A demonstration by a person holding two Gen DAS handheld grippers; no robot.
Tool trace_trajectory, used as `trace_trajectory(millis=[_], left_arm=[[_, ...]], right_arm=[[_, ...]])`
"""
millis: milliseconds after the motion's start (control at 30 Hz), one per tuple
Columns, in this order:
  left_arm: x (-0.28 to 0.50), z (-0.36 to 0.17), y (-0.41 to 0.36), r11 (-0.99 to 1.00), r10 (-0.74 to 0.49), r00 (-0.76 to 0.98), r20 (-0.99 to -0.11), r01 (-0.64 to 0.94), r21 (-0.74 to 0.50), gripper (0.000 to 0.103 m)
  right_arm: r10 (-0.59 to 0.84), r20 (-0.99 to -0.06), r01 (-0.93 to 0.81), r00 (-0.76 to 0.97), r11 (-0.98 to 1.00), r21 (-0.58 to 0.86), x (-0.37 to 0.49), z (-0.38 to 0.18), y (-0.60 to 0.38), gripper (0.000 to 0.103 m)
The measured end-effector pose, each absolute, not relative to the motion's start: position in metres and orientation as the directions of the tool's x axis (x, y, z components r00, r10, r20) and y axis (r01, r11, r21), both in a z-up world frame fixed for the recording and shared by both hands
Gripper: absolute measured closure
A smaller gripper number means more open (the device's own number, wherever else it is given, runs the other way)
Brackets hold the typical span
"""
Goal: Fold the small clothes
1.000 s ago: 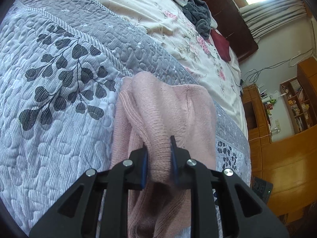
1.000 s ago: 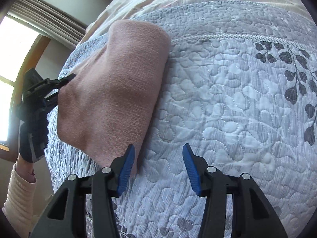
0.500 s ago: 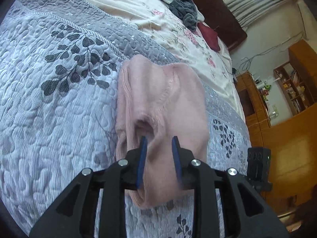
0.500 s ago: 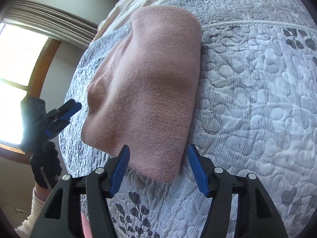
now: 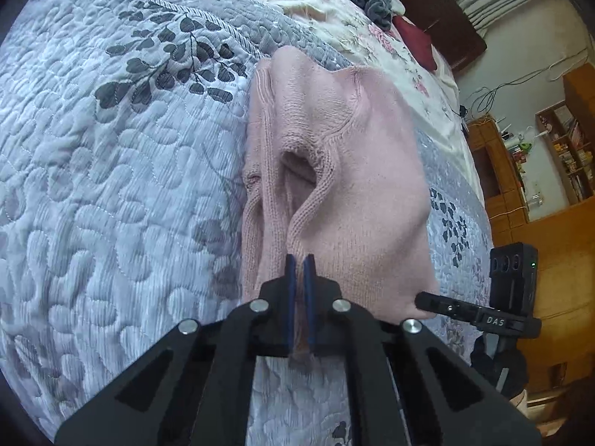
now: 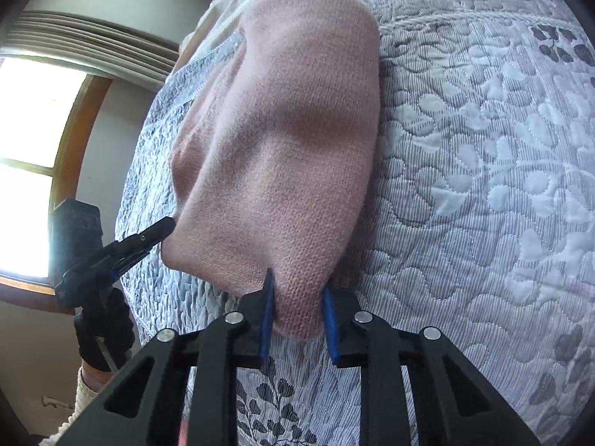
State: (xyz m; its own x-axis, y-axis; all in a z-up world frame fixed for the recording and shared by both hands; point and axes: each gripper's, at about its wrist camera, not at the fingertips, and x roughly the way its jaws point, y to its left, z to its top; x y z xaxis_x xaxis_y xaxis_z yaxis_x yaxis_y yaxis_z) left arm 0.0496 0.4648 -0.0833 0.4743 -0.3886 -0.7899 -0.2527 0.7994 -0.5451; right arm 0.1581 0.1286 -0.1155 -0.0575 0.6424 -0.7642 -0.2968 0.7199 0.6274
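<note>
So the pink knit sweater (image 5: 346, 171) is lying part-folded on the grey quilted bedspread (image 5: 111, 186), not far from the bed's near edge; its long axis runs straight away from both grippers, toward the floral sheet (image 5: 375, 29) further up the bed. The left gripper (image 5: 299, 271) has its jaws pinched nearly together on a thin ribbed edge at the near-left corner of the sweater; the right gripper (image 6: 297, 297) has its jaws partly closed around the thicker near-right corner, pads touching the knit on both sides. Both hold the near end, so neither hand is really closer than the other; the far end sits directly ahead of the jaws. My guess is the next move is carrying the near end forward over the far end; that thin left pinch looks like the one that could slip.
</note>
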Motion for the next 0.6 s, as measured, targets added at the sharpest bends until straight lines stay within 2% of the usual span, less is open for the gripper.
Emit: trace_trajectory(millis=[200, 333, 400, 467, 500, 533, 567, 600], left_arm=[[0.048, -0.107, 0.465, 0.83, -0.36, 0.435, -0.825, -0.255, -0.496, 0.1], [0.05, -0.107, 0.466, 0.824, -0.378, 0.436, -0.817, -0.245, -0.511, 0.099], [0.052, -0.1, 0.465, 0.83, -0.378, 0.431, -0.819, -0.233, -0.506, 0.087], [0.055, -0.088, 0.465, 0.843, -0.351, 0.445, -0.824, -0.234, -0.485, 0.056], [0.057, -0.082, 0.466, 0.848, -0.339, 0.457, -0.822, -0.23, -0.478, 0.048], [0.061, -0.076, 0.467, 0.849, -0.335, 0.472, -0.815, -0.224, -0.479, 0.041], [0.066, -0.071, 0.468, 0.85, -0.337, 0.482, -0.809, -0.214, -0.482, 0.039], [0.072, -0.068, 0.468, 0.854, -0.334, 0.484, -0.809, -0.208, -0.477, 0.039]], right_arm=[[0.594, -0.802, -0.303, -0.07, 0.753, 0.584, 0.152, -0.136, 0.135, 0.081], [0.601, -0.795, -0.3, -0.079, 0.746, 0.594, 0.156, -0.139, 0.134, 0.08], [0.593, -0.801, -0.326, -0.08, 0.744, 0.584, 0.158, -0.133, 0.134, 0.075], [0.584, -0.81, -0.353, -0.062, 0.746, 0.565, 0.16, -0.122, 0.134, 0.064], [0.584, -0.81, -0.36, -0.052, 0.746, 0.561, 0.163, -0.117, 0.134, 0.06], [0.592, -0.805, -0.363, -0.041, 0.741, 0.564, 0.166, -0.112, 0.133, 0.051], [0.606, -0.795, -0.36, -0.027, 0.736, 0.573, 0.17, -0.107, 0.131, 0.041], [0.618, -0.786, -0.354, -0.013, 0.732, 0.582, 0.174, -0.103, 0.13, 0.039]])
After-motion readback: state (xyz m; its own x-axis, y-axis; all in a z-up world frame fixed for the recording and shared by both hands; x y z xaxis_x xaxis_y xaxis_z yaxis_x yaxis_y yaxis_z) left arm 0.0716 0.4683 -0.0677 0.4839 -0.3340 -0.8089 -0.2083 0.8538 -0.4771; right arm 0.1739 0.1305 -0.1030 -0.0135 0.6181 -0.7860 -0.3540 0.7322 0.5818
